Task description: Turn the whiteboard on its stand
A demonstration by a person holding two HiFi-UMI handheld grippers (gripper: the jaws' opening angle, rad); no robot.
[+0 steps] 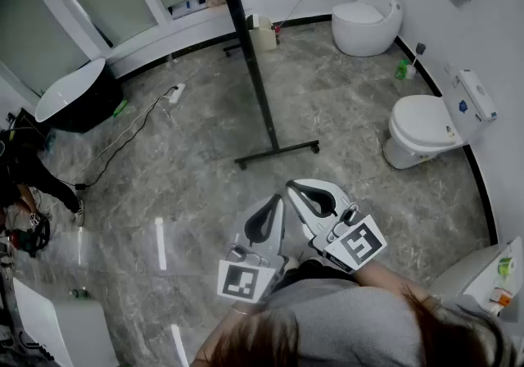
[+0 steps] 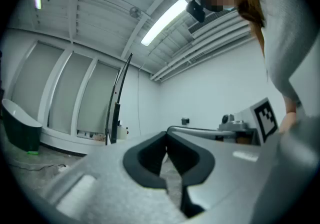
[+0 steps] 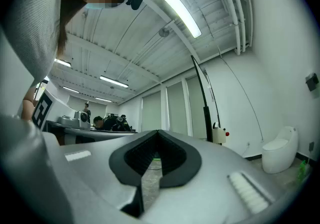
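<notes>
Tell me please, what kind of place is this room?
Probably a bathroom-fixture showroom or lab mock-up, not a real bathroom: a round white toilet and a second toilet stand along the wall, a freestanding bathtub sits on the open floor, and a whiteboard stand is mid-room.

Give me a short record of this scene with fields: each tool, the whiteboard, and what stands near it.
left tool: jaws together, nothing between them
right tool: jaws together, nothing between them
thin black-framed whiteboard on its stand: upright, seen edge-on, apart from both tools
grey stone floor: carries the stand
white ceramic toilet: by the right wall
black bathtub with white inside: far left
task: whiteboard untouched
</notes>
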